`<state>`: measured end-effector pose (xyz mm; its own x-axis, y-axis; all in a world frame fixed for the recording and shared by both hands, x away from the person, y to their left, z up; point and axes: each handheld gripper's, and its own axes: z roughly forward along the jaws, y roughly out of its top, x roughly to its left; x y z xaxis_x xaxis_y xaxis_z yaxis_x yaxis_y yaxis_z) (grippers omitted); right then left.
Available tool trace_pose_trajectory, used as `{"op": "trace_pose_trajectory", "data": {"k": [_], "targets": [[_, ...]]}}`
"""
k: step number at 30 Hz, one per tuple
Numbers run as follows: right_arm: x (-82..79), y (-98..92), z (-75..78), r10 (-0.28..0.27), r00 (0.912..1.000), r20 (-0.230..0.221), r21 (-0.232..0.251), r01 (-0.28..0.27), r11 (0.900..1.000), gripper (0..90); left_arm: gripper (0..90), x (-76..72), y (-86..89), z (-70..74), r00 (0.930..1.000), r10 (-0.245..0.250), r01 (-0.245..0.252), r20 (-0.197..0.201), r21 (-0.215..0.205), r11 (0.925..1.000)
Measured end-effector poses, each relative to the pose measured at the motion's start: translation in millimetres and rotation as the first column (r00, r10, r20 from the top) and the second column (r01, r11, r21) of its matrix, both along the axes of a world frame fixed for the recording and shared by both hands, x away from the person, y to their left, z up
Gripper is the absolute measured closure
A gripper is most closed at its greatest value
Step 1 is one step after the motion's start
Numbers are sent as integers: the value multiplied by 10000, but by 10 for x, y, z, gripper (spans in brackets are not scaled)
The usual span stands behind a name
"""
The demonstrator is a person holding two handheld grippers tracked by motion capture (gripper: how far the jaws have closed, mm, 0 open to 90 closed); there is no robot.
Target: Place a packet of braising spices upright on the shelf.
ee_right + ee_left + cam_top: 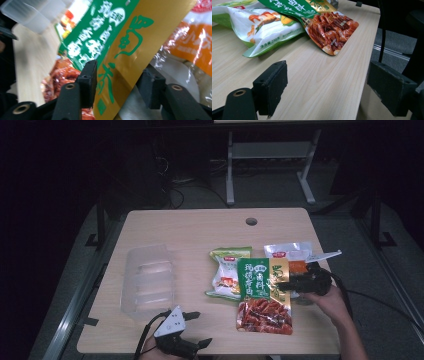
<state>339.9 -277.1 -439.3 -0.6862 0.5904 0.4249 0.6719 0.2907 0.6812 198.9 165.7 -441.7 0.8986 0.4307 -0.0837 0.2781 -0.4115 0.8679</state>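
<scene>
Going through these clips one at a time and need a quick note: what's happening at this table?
A person works two hand-held claws over a wooden table. The right claw has the gold edge of the green-and-gold packet between its jaws; whether the pads press on it yet is unclear. That packet overlaps a white-and-green packet and an orange-and-silver one. The left claw hovers open near the front edge, holding nothing. A clear plastic tray sits to the left.

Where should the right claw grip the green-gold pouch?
Grip the green-gold pouch on its gold right edge, coming from the right, where the right claw already straddles it. That edge is thin, flat and lifted over the orange packet; the left side overlaps the white-green bag.
</scene>
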Motion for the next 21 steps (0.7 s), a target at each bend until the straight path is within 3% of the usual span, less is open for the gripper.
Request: {"op": "trace_pose_trajectory", "data": {"k": [5,11,16,17,21], "targets": [[1,8,60,371,9993,-47,398,-369,9985,542,165,-5,-10,-3,10000,15,-15,-36,-57,10000],[126,142,1,565,9975,-421,69,-563,9984,533,165,-8,-11,4,10000,29,-30,-41,-71,10000],[179,191,-23,262,9996,-91,-52,-262,9996,619,165,-5,-8,4,10000,24,-24,-43,-60,10000],[168,190,-5,207,9997,105,-51,-206,9998,696,165,-6,-8,4,10000,25,-26,-36,-68,10000],[146,189,43,217,9987,464,173,-225,9996,698,165,-7,-6,7,10000,29,-29,-21,-76,10000]]}}
